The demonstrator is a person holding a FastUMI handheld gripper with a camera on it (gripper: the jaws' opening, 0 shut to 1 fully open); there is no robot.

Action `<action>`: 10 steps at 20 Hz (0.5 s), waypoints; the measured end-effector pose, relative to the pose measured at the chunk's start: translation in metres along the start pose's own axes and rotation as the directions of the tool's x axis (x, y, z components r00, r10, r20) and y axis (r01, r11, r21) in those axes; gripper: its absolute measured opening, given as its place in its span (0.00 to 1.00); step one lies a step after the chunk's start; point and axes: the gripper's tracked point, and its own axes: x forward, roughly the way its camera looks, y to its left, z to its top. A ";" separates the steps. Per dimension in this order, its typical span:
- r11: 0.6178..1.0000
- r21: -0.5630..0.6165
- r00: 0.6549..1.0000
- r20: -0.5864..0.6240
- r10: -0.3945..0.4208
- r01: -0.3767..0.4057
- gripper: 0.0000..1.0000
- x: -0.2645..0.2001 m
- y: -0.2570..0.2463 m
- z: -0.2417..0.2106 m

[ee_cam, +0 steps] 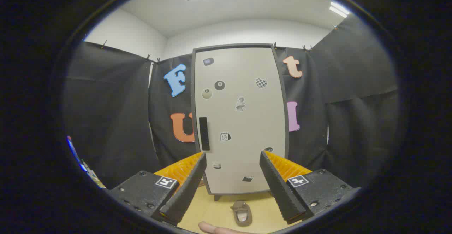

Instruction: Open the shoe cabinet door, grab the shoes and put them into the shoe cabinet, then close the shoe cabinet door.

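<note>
- The tongs [233, 163] are standing wide open and gripping nothing; both fingers are pointing toward the shoe cabinet [240, 121], well short of it.
- The cabinet door [247, 113] is sitting shut, upright against the booth wall. Its dark vertical handle [203, 133] is lying near the door's left edge, just above and beyond the left finger.
- One shoe [242, 212] is resting on the floor [212, 209] in front of the cabinet, between the fingers and below them. Part of a hand [215, 229] is showing just beside it.
- Judged stage: the door-opening step is not yet started.
- Risk: the handle is narrow and sitting flush; an off-centre approach is likely to let the fingers slide off it.
- Risk: the door is probably swinging out over the shoe, so the shoe may be blocking or getting pushed.
- Risk: pulling hard on a light cabinet may be tipping or dragging it.
</note>
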 end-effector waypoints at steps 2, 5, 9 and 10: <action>1.000 -0.016 1.000 0.002 -0.008 0.008 0.99 0.000 0.001 0.000; 1.000 -0.025 1.000 0.013 -0.006 0.006 0.99 -0.002 0.006 0.001; 0.999 -0.048 1.000 0.016 -0.009 0.010 0.99 0.002 0.009 0.000; 0.998 -0.053 1.000 0.019 -0.018 0.019 0.99 0.004 0.006 -0.001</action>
